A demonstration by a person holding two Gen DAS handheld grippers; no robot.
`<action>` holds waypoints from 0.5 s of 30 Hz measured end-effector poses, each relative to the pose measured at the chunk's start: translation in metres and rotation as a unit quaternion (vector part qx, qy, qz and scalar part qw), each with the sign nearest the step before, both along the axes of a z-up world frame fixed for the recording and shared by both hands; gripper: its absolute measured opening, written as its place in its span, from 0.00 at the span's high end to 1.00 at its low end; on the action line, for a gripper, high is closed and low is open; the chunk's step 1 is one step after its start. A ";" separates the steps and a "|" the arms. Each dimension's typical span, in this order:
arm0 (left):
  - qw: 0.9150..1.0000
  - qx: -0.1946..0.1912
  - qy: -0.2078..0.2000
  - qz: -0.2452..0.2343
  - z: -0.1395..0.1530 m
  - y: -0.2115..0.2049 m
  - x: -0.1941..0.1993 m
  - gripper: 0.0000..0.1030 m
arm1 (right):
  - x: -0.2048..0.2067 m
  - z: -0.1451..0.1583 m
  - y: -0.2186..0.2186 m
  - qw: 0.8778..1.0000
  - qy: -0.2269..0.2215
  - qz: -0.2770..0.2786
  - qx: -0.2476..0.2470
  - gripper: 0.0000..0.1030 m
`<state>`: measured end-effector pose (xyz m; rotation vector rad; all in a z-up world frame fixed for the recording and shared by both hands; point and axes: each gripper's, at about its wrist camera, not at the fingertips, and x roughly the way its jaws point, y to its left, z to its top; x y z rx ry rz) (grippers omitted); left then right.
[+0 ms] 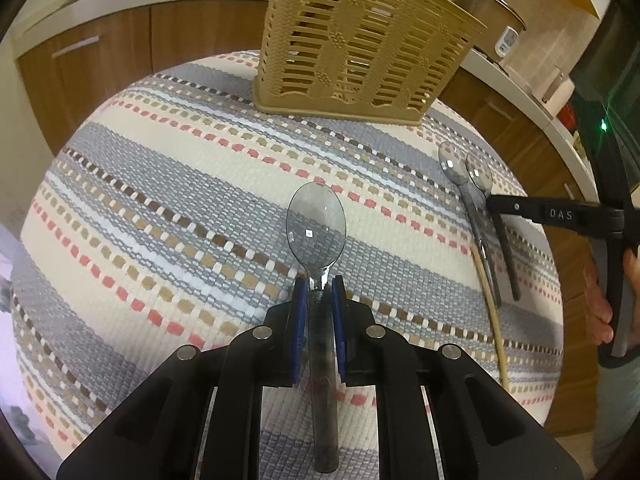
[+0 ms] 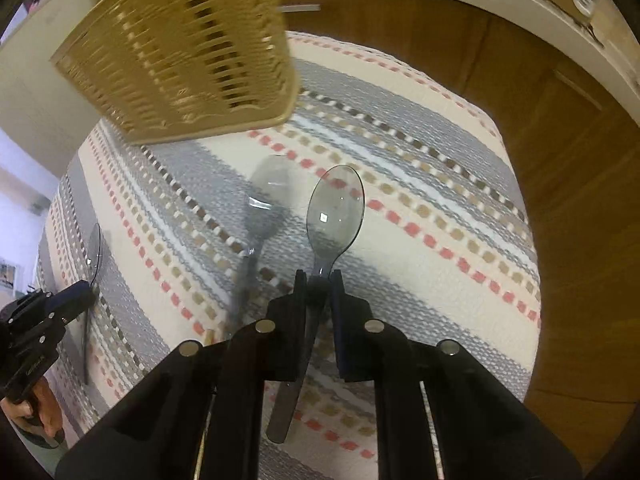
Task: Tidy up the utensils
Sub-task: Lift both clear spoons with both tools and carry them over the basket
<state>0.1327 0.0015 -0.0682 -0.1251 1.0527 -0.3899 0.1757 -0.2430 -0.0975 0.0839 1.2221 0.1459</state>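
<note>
Three clear smoky-grey plastic spoons: the left gripper [image 1: 320, 292] is clamped on one spoon [image 1: 317, 224]; the right gripper [image 2: 319, 286] pinches a second spoon [image 2: 336, 212]; the third spoon [image 2: 266, 210] lies just beside it on the striped woven cloth [image 2: 440, 208]; one tan slatted plastic basket [image 1: 360, 44] stands farther back.

The woven cloth [image 1: 192, 184] covering the bench carries broad cream and grey stripes, crossed by dashed rows of coral pink, tan, dark brown and white. The slatted plastic utensil basket [image 1: 360, 40] is tan all over, with a moulded grape-like pattern. The clear plastic spoons [image 1: 317, 228] have a smoky grey tint. The black left tool [image 1: 320, 296] has blue pads [image 1: 299, 320]. The cabinets [image 1: 100, 64] are brown wood.
</note>
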 end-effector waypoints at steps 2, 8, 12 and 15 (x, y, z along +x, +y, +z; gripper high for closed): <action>1.000 0.005 0.004 -0.002 0.001 -0.002 0.003 0.89 | 0.003 -0.001 -0.001 1.000 0.009 0.006 0.005 0.84; 0.999 0.007 0.031 -0.020 0.003 -0.007 0.015 0.83 | 0.017 0.002 0.023 0.998 0.027 0.040 -0.040 0.61; 0.998 0.040 0.031 -0.030 0.005 -0.019 0.020 0.83 | 0.014 0.003 0.037 0.995 0.016 0.052 -0.079 0.70; 0.995 0.093 0.014 -0.035 0.006 -0.035 0.017 0.90 | 0.009 0.005 0.038 0.996 0.012 0.060 -0.063 0.90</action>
